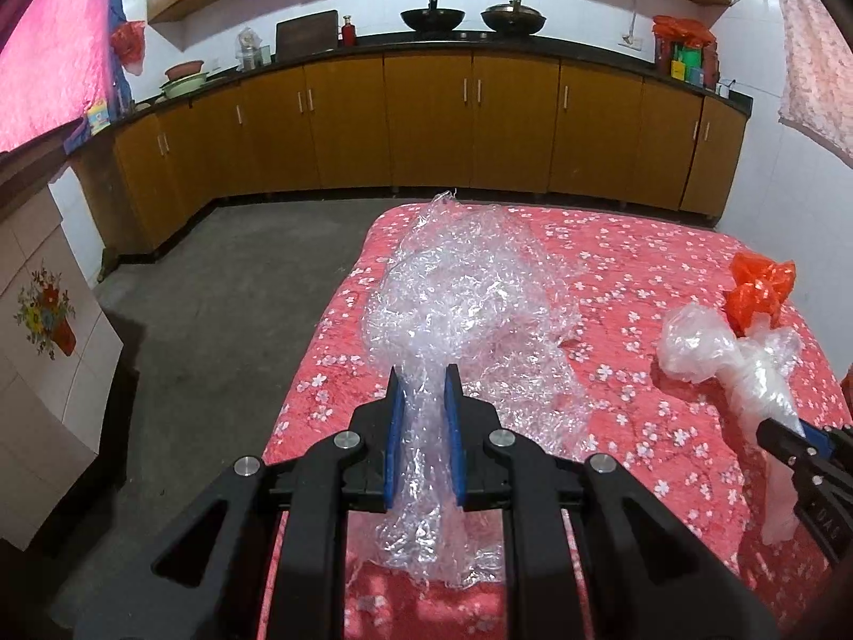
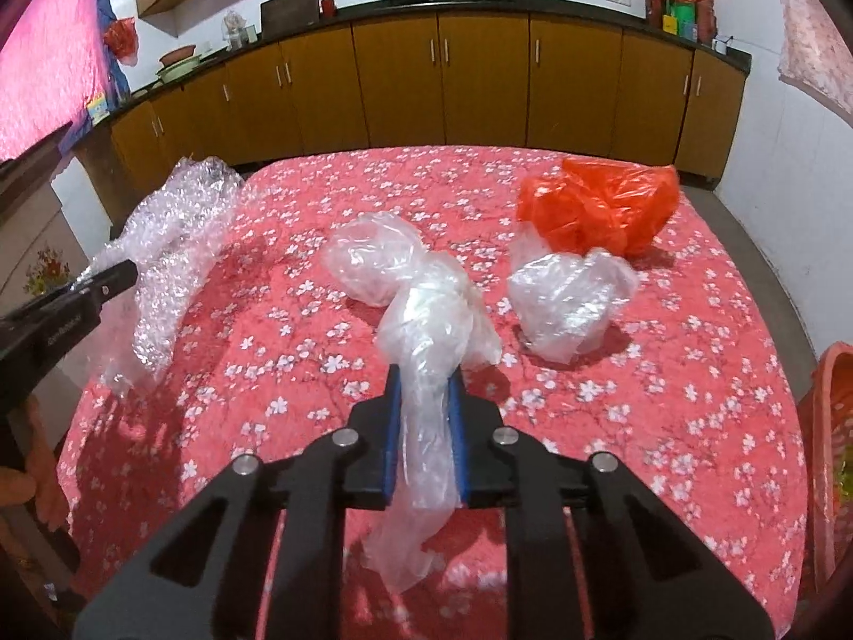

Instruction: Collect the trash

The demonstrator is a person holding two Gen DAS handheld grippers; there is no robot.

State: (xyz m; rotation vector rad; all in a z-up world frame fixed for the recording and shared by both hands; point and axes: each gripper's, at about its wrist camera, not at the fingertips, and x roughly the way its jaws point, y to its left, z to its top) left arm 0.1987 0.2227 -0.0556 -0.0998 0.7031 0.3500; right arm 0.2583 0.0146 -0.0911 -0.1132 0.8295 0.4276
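My left gripper (image 1: 424,376) is shut on a long sheet of clear bubble wrap (image 1: 458,293) that lies over the left part of the red flowered table (image 1: 640,266). It also shows in the right wrist view (image 2: 170,245), with the left gripper (image 2: 125,272) at the left edge. My right gripper (image 2: 425,373) is shut on a clear plastic bag (image 2: 405,277), lifted a little above the table (image 2: 320,186). The same bag shows in the left wrist view (image 1: 714,341) with the right gripper (image 1: 783,434). An orange bag (image 2: 597,208) and a second clear bag (image 2: 565,298) lie on the table.
An orange basket (image 2: 831,426) stands at the table's right edge. Brown kitchen cabinets (image 1: 426,122) line the far wall, with woks (image 1: 432,18) on the counter. Grey floor (image 1: 229,277) lies left of the table. A tiled cabinet with a flower picture (image 1: 48,309) stands at the left.
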